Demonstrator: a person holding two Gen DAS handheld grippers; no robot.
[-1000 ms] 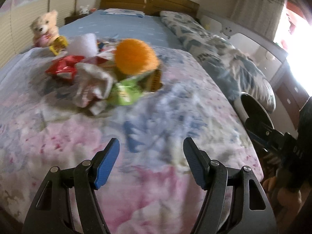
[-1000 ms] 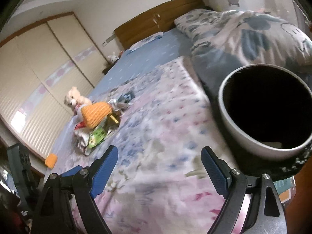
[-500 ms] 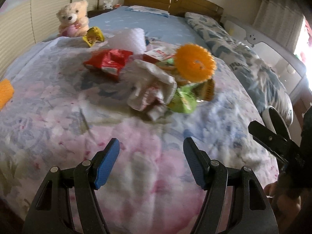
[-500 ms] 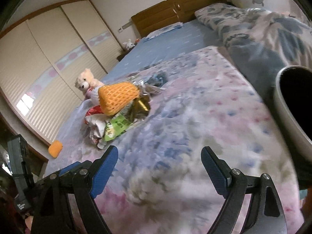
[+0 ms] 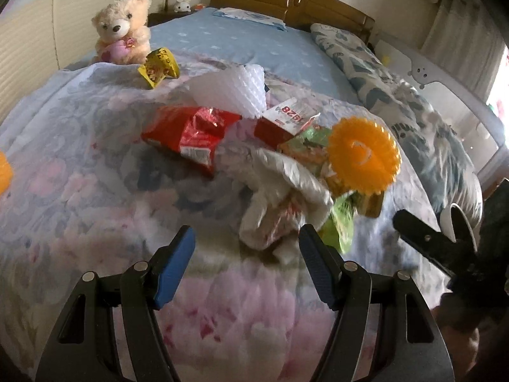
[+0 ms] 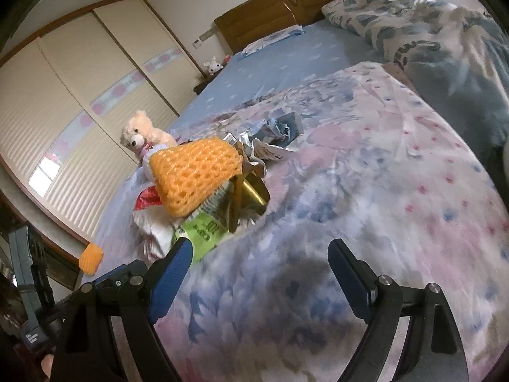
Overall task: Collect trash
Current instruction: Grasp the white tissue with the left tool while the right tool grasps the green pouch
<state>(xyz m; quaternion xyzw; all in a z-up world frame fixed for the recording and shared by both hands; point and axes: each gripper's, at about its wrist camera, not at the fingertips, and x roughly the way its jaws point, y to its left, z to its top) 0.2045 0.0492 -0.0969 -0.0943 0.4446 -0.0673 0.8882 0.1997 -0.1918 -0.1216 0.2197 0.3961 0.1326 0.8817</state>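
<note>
Two claws stand open and empty over the bed point(image 5: 95, 165); we see the trash pile point(image 5: 280, 172) just ahead of the left claw point(image 5: 246, 265), slightly rightward, and ahead-left of the right claw point(image 6: 259, 275). We judge the left nearer.

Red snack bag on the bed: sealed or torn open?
Torn open. The red bag lies crumpled on the quilt, its top ripped and silver lining showing. Whether anything is left inside, cannot tell.
</note>
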